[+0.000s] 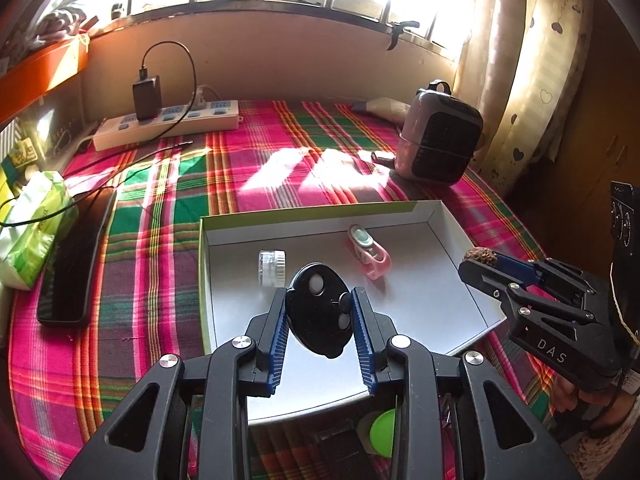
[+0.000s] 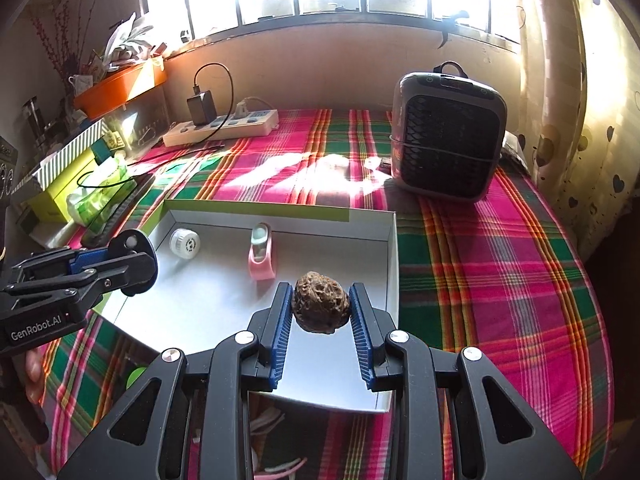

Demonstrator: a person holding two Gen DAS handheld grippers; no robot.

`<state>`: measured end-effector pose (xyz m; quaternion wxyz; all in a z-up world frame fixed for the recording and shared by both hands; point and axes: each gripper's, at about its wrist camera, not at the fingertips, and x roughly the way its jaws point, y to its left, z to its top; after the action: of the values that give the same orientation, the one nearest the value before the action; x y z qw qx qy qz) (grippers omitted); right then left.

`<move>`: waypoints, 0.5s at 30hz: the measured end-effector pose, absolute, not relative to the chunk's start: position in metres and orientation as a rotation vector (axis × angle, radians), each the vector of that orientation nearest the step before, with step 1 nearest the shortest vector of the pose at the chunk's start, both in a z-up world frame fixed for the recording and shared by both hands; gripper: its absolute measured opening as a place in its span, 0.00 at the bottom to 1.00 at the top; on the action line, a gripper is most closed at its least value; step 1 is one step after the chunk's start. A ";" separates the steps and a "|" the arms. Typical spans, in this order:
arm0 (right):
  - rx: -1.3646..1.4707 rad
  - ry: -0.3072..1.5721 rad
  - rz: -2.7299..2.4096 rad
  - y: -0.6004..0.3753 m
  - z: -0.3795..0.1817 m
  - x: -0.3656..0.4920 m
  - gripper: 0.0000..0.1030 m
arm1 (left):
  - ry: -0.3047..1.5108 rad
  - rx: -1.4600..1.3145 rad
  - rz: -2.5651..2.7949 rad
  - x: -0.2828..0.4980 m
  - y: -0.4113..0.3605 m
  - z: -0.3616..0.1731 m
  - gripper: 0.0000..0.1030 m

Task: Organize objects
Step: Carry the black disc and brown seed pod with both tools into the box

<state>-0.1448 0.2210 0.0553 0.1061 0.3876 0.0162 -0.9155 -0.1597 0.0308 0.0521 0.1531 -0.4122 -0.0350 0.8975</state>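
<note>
Left claw (image 1: 319, 312) pinches a black disc (image 1: 320, 312) edgewise over the tray (image 1: 320, 222); right claw (image 2: 320, 312) clamps a walnut (image 2: 320, 307) above its near corner: both look light, rigid, the round nut likelier to slip

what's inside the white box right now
Lying on the white box floor: a small clear jar with a white lid and a pink clip-like item. The grippers' black disc and walnut hide the floor beneath them.
</note>
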 end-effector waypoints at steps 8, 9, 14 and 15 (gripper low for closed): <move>1.185 0.062 -2.691 0.220 0.047 -0.170 0.29 | -0.058 -1.206 2.550 -0.181 0.046 0.045 0.27; 1.191 0.067 -2.688 0.219 0.046 -0.173 0.29 | -0.057 -1.213 2.545 -0.184 0.047 0.044 0.27; 1.220 0.079 -2.674 0.216 0.039 -0.186 0.29 | -0.051 -1.236 2.534 -0.195 0.051 0.038 0.27; 1.226 0.084 -2.670 0.216 0.038 -0.188 0.29 | -0.046 -1.238 2.531 -0.198 0.053 0.037 0.27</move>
<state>-0.1883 0.2156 0.0378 0.1008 0.4150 0.0285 -0.9038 -0.1975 0.0526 0.0375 0.1610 -0.4337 -0.0161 0.8864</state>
